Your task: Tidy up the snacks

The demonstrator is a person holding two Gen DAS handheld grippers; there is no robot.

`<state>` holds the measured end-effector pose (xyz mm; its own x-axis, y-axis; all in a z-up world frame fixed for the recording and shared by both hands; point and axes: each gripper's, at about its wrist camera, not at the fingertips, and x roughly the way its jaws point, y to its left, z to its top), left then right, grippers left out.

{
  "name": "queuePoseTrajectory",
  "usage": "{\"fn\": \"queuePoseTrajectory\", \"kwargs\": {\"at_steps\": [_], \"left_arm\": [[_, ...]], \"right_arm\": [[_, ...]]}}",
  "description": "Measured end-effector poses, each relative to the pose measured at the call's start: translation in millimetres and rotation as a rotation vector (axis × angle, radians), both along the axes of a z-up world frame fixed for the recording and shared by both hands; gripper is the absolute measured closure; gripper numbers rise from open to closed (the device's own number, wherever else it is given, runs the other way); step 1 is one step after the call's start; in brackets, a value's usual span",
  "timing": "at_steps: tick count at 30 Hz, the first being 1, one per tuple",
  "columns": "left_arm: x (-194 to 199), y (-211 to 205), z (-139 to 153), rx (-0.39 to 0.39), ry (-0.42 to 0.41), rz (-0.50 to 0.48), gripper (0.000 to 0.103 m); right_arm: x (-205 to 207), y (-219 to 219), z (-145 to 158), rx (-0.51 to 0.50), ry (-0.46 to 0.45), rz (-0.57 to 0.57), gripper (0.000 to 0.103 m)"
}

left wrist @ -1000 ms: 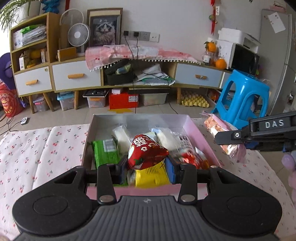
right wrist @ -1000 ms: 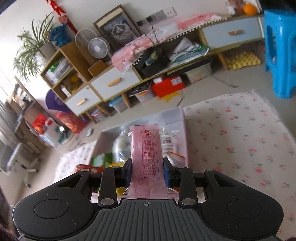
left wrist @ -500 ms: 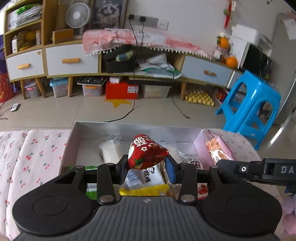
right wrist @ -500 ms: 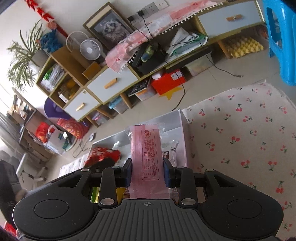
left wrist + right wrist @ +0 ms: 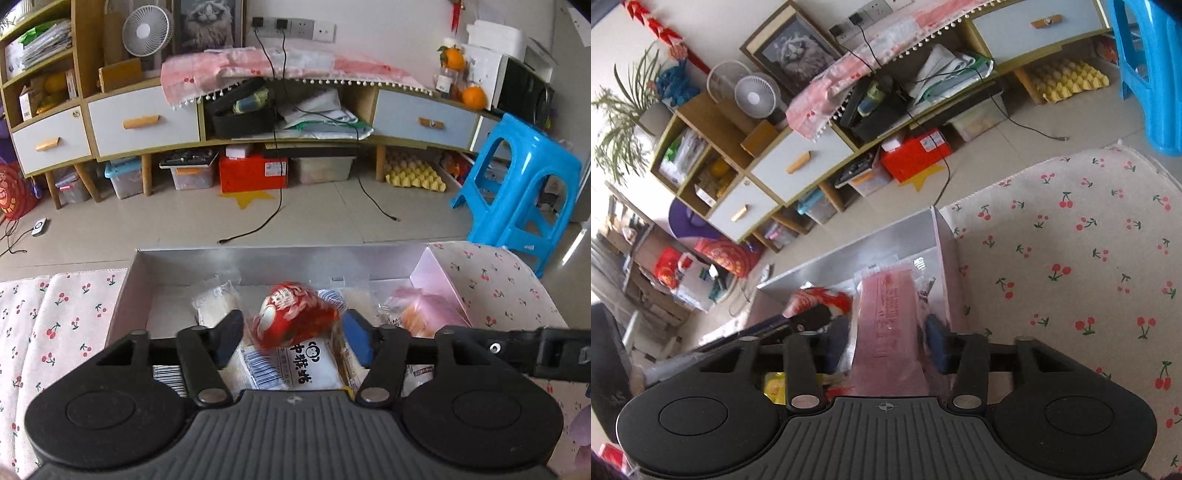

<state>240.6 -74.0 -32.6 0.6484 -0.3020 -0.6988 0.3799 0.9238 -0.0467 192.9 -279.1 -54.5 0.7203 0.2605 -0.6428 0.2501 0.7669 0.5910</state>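
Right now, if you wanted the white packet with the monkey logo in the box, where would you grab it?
Probably from straight above, pinching across its narrow width at the near half. The white packet lies flat and label up in the box, so its sides are hard to reach, and the red bag covers its far end. The open left gripper is already lined up across it.

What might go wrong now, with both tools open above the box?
1. The red packet, blurred between the open left tool, may land on the heap of snacks rather than flat in the box.
2. The pink packet in the open right tool lies near the box's right wall and may catch on it.
3. The tools are close and may bump.
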Motion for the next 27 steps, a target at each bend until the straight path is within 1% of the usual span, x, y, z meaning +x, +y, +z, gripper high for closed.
{"fn": "queuePoseTrajectory", "kwargs": {"at_steps": [2,4,7,9,10,12,15,20,22,27], "left_arm": [[0,0,2,0.008,-0.003,0.01,0.04],[-4,0,4,0.016,-0.011,0.018,0.034],[-11,2,8,0.017,-0.019,0.022,0.028],[-14,3,10,0.019,-0.019,0.021,0.024],[-16,4,11,0.02,-0.018,0.023,0.02],[-20,7,14,0.012,-0.016,0.039,0.016],[-28,13,20,0.006,-0.004,0.049,0.014],[-49,23,31,0.034,-0.01,0.08,0.005],[-59,30,35,0.035,-0.009,0.108,0.003],[-81,48,44,-0.013,0.02,0.18,0.001]], "right_arm": [[-1,0,2,0.003,-0.005,0.001,0.048],[-1,2,5,-0.004,-0.008,0.005,0.048],[-3,6,12,-0.029,-0.007,0.015,0.048],[-7,10,18,-0.065,-0.008,0.02,0.043],[-9,12,22,-0.088,-0.007,0.022,0.042],[-14,15,28,-0.114,-0.009,0.029,0.04],[-23,16,38,-0.109,-0.016,0.031,0.033],[-43,18,52,-0.122,-0.013,0.01,0.021],[-51,21,57,-0.151,-0.002,0.007,0.02],[-68,38,69,-0.242,0.031,0.028,0.018]]}}
